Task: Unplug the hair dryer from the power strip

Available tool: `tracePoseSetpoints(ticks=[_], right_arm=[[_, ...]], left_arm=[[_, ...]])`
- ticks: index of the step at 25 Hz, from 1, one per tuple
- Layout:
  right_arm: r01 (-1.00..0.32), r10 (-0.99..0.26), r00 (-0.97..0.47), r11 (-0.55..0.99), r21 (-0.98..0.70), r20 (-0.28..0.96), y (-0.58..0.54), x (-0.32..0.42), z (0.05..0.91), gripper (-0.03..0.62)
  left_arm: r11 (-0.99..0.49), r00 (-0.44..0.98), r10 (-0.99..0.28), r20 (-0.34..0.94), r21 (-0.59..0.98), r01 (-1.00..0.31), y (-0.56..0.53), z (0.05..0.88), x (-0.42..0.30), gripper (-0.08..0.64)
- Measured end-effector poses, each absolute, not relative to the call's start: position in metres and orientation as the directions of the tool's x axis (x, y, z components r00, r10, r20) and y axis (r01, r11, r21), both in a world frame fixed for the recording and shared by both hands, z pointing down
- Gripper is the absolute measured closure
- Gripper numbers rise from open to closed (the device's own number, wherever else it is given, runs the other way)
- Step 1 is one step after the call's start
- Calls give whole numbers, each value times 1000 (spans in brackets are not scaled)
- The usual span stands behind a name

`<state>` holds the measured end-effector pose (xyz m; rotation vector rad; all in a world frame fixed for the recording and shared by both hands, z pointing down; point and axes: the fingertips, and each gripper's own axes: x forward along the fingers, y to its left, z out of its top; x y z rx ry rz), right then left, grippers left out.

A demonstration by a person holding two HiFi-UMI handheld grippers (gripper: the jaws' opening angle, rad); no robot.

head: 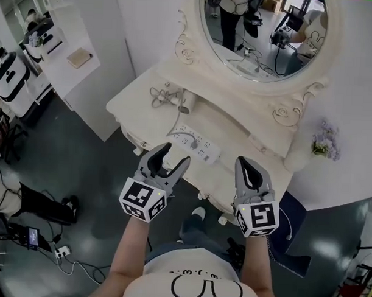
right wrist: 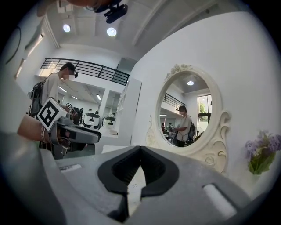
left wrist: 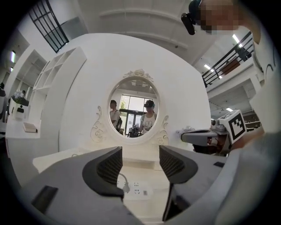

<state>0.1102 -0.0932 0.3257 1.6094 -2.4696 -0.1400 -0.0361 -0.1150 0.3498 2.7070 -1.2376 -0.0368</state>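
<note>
Head view alone shows hair dryer (head: 188, 103) near power strip (head: 196, 145).

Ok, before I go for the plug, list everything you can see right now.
dressing table: one, white, ahead of both grippers
oval mirror: one, cream carved frame, at the table's back
power strip: one, white, on the table top, just past the left gripper
plug: one, white, with its cord, in the strip's left end
hair dryer: one, white, back left of the table top, cord coiled beside it
flowers: one bunch, purple, right of the mirror
shelf unit: one, white, left of the table
left gripper: one, grey, open, empty
right gripper: one, grey, shut, empty
</note>
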Motion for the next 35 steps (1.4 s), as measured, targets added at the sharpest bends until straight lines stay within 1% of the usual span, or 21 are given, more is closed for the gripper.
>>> tracePoseSetpoints(ticks=[2, 9, 18, 25, 30, 35], right_arm=[[-893, -909, -398, 414, 175, 122, -112, 117, 330, 592], [-883, -885, -428, 453, 121, 185, -170, 134, 364, 592], [-848, -815, -493, 529, 42, 304, -204, 129, 424, 591], [-837, -773, -516, 547, -24, 369, -204, 120, 471, 591], [-835, -747, -524, 546, -70, 409, -202, 110, 507, 591], [-821, -709, -537, 563, -92, 457, -199, 101, 534, 591]], left_arm=[[-634, 650, -757, 69, 166, -755, -132, 358, -29, 274], [-602, 617, -767, 178, 134, -787, -179, 400, -15, 273], [-602, 627, -705, 330, 189, -776, -190, 465, 6, 276], [-583, 619, -676, 401, 224, -781, -202, 512, 12, 276], [-585, 614, -655, 440, 217, -781, -218, 543, 15, 276], [-599, 613, -653, 444, 192, -777, -231, 555, 23, 313]])
